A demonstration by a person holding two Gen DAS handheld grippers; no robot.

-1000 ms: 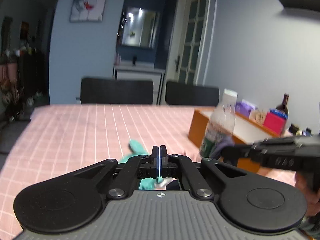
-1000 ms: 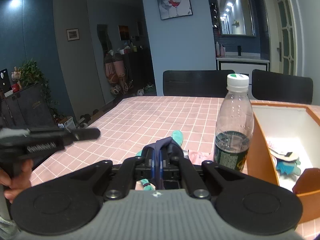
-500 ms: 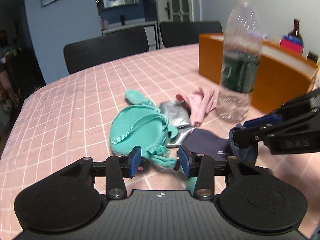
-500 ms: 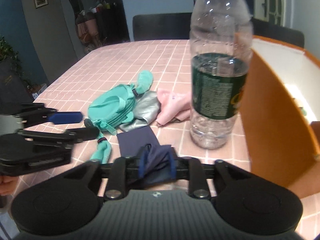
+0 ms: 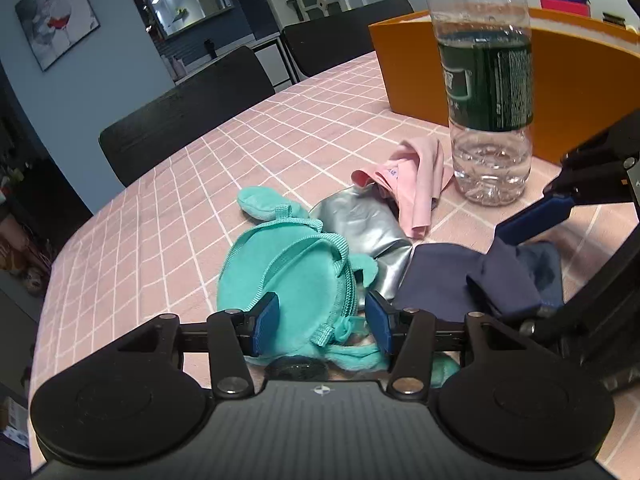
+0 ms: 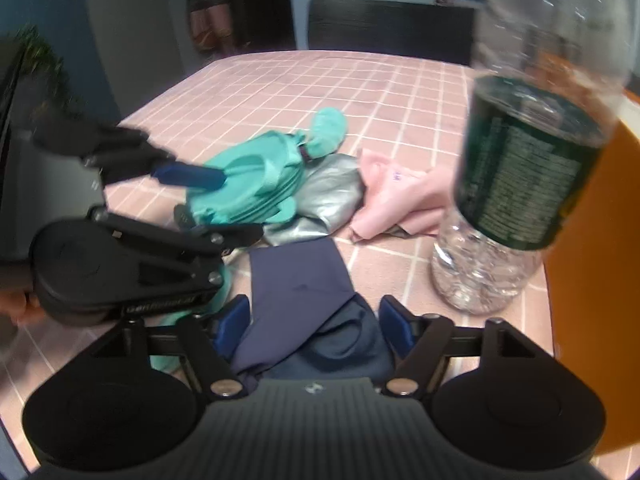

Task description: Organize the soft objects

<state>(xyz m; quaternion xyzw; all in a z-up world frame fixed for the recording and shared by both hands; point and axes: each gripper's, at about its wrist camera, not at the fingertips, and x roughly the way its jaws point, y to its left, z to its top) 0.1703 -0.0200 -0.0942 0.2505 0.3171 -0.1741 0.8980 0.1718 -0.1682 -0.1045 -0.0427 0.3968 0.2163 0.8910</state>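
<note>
teal pouch lies between the just-opened left gripper, navy cloth between the just-opened right gripper.

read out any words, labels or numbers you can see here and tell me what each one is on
Nothing can be quoted with confidence.
Bottle label: pale print on dark green, too small and blurred to read.
Pink cloth: a small blue-purple mark, illegible.
Left tool: raised lettering low on its black body, seen from the right wrist view, too blurred to read.
Wall picture: an image only, no text.
</note>
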